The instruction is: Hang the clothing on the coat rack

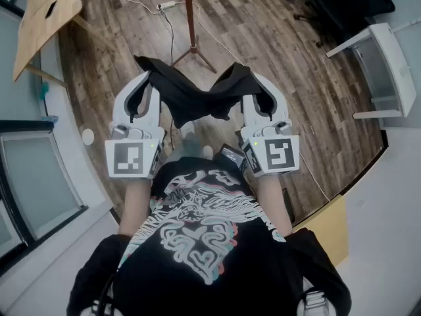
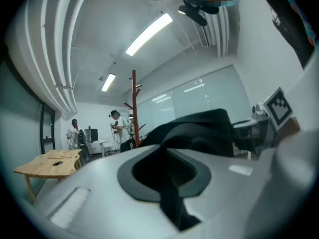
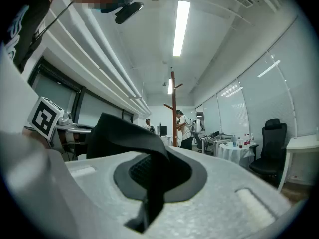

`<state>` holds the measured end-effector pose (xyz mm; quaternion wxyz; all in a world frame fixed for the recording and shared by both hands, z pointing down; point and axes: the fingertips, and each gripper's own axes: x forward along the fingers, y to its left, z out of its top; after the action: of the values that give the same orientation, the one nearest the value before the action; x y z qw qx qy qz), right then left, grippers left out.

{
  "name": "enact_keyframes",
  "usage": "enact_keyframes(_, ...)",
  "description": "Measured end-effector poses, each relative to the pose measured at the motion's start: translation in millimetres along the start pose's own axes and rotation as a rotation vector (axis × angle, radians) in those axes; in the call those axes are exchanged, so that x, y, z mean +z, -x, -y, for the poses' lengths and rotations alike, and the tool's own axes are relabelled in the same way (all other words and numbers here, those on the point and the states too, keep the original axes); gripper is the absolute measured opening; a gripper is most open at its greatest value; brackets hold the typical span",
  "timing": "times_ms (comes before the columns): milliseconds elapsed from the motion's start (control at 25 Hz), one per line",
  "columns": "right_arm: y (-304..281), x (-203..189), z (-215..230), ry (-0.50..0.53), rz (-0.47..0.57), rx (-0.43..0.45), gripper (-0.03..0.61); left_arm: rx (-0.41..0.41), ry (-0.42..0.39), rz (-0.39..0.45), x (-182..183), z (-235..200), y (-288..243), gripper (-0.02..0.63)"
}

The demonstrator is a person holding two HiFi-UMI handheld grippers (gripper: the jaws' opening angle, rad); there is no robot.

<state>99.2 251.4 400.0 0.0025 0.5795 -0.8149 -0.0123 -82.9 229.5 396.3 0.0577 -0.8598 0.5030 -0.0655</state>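
Left gripper [image 1: 146, 87]: jaws nipped shut on one end of the black garment [image 1: 197, 97]. The cloth sags mid-air, just short of the coat rack [image 1: 190, 18]. Right gripper [image 1: 262, 91]: jaws pinched on the other end. The danger is those thin pinches. A tug against the rack's pegs [image 3: 178, 85] could pull the cloth free and drop it at the rack's foot.

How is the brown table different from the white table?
The brown table is bare wood; the white table is all white. The brown table stands left of the coat rack, the white table right. A small dark thing lies on the brown table; the white table shows none. Both stand near the walls.
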Motion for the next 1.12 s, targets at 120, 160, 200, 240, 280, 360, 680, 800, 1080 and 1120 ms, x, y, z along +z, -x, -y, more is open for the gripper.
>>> enact_keyframes(120, 1, -2, -4, 0.002, -0.001, -0.002, 0.012, -0.007, -0.002, 0.012, -1, 0, 3, 0.014)
enact_keyframes(160, 2, -2, -5, 0.003, -0.001, -0.001, 0.012, -0.012, -0.005, 0.020, -2, 0, 5, 0.014)
enact_keyframes(200, 2, -2, -7, 0.003, 0.000, 0.001, 0.012, -0.016, -0.008, 0.027, -2, 0, 6, 0.014)
enact_keyframes(240, 2, -2, -9, 0.002, 0.002, 0.005, 0.012, -0.022, -0.011, 0.036, -1, 0, 7, 0.014)
enact_keyframes(280, 2, -2, -10, 0.000, 0.005, 0.009, 0.012, -0.025, -0.014, 0.044, -1, 0, 8, 0.014)
enact_keyframes(360, 2, -1, -13, -0.003, 0.013, 0.015, 0.012, -0.018, -0.009, 0.043, 0, -2, 9, 0.014)
enact_keyframes(680, -1, 6, -1, -0.028, 0.043, -0.004, 0.012, 0.003, 0.001, 0.038, 11, -3, 0, 0.014)
enact_keyframes(800, -4, 6, 0, -0.047, 0.053, -0.011, 0.012, -0.002, 0.022, 0.062, 16, -3, -3, 0.014)
enact_keyframes(1080, 17, 20, -8, -0.080, 0.031, -0.017, 0.012, -0.047, 0.112, 0.042, 35, 11, 13, 0.014)
enact_keyframes(1120, 15, 23, -8, -0.077, 0.040, -0.012, 0.012, -0.043, 0.107, 0.049, 37, 10, 12, 0.014)
